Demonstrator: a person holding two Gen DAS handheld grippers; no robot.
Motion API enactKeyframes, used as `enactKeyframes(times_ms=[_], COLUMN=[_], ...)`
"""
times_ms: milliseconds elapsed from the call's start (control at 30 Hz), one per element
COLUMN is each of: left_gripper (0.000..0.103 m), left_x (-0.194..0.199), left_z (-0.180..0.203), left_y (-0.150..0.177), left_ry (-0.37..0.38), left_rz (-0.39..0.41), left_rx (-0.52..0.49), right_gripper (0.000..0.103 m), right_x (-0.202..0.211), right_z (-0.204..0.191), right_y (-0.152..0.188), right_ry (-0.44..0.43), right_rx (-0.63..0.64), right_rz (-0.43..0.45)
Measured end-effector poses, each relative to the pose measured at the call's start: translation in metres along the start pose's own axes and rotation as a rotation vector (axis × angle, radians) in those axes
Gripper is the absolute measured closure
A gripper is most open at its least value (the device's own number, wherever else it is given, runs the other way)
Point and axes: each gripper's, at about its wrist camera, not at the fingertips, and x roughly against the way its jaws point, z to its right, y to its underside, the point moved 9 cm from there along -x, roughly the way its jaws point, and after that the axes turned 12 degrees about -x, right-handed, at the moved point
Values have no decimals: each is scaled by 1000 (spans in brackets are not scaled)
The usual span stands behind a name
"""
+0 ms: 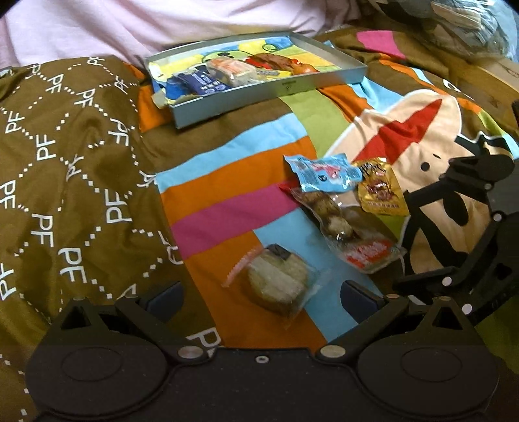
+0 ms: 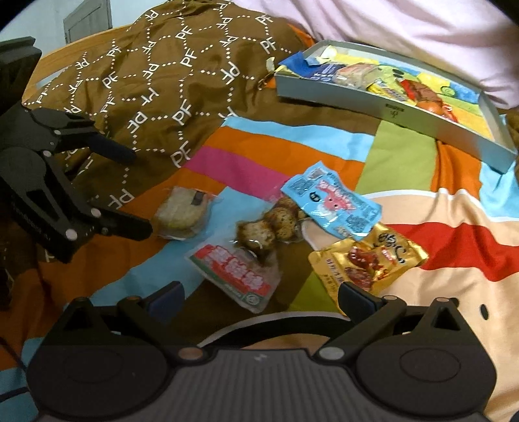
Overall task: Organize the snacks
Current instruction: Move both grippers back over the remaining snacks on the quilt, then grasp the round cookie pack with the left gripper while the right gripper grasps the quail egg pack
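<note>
Left wrist view: four loose snack packets lie on the striped bedspread (image 1: 227,181). Nearest is a round cake in clear wrap (image 1: 277,282), sitting between the two spread fingers of the left gripper (image 1: 262,297), which grips nothing. Beyond it to the right, a clear pack of quail eggs (image 1: 343,227) lies with its long axis running diagonally, its red-labelled end toward the camera and its far end tucked under a blue packet (image 1: 321,173). A gold packet (image 1: 381,193) sits just beside the blue one, its long axis pointing away from the camera. Farther back, a shallow grey box tray (image 1: 292,89) rests against a pink pillow (image 1: 162,26) and holds several more wrapped snacks; how many I cannot tell. The right gripper (image 1: 451,227) shows at the right edge, seen side-on.

Right wrist view: the same four packets. The right gripper (image 2: 259,297) is spread wide and empty, its fingers flanking the red-labelled end of the quail eggs (image 2: 256,250). The gold packet (image 2: 366,263) touches the right finger. The blue packet (image 2: 334,204) overlaps the egg pack's far end. Only here does the left gripper (image 2: 139,191) show from the side, its fingers apart, the lower one just beside the round cake (image 2: 183,212). The box tray (image 2: 389,100) lies at the bedspread's far right.
</note>
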Motion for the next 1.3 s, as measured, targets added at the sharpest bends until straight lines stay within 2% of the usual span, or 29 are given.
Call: enactKeyframes(times_ms=[333, 633, 867, 967, 1167, 1300], left_gripper=[1, 1, 1, 1, 1, 6], left_x=[-10, -28, -49, -57, -67, -65], left_z=[6, 11, 11, 11, 6, 6], left_y=[6, -4, -9, -8, -13, -13], left_ry=[47, 77, 117, 121, 140, 149], left_rz=[-22, -27, -64, -98, -101, -91], left_rx=[-42, -114, -124, -126, -97, -93], right_gripper=[0, 0, 3, 3, 5, 20], right_x=[-14, -33, -51, -60, -77, -76], right_z=[2, 11, 28, 35, 36, 34], right_y=[-12, -39, -58, -62, -59, -56], right_ry=[-43, -109, -143, -136, -86, -43], right_rx=[-52, -204, -318, -357, -352, -291], right_rz=[-16, -49, -83, -103, -148, -133])
